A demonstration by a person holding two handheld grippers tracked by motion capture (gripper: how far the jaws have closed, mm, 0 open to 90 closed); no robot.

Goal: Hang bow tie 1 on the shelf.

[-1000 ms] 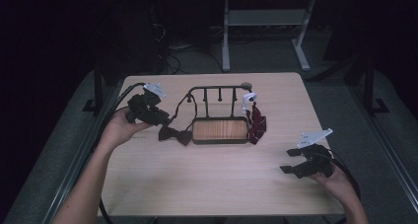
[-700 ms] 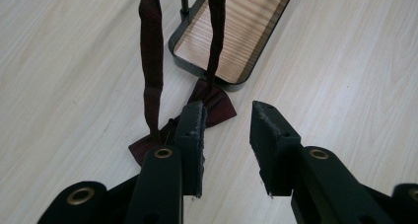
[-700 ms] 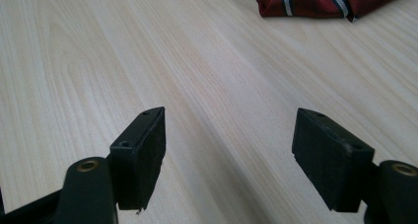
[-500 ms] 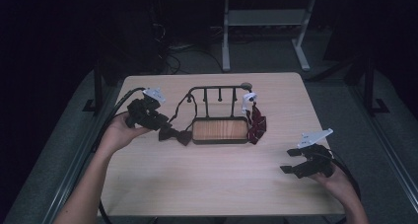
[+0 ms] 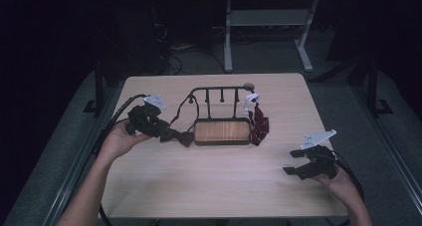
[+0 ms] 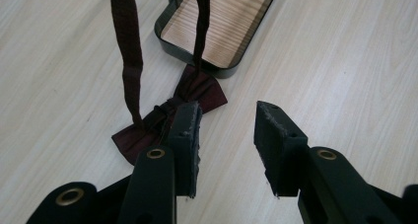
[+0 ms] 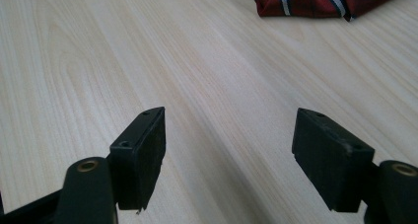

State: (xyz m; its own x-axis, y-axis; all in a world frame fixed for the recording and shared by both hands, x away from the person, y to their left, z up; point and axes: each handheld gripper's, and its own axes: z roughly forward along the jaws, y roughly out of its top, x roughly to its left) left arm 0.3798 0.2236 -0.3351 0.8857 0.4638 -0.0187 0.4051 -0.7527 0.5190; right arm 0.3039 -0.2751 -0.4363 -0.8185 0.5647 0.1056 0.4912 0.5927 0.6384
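Beside the rack's tray (image 5: 222, 142), the left gripper (image 6: 224, 123) had its jaws just opening off the bow tie (image 6: 170, 116), whose strap could've snagged them and dragged it.

Each hand carries a black gripper: the left gripper (image 5: 171, 134) and the right gripper (image 5: 293, 162), both on the near side of the tray (image 5: 222, 142). Each bears a grey three-cornered plate on top and trails a black cable. Their jaws are blocky matt-black pads with small screw holes, mounted on black arms with brass-coloured rivets. The forearms are bare, with no sleeves.
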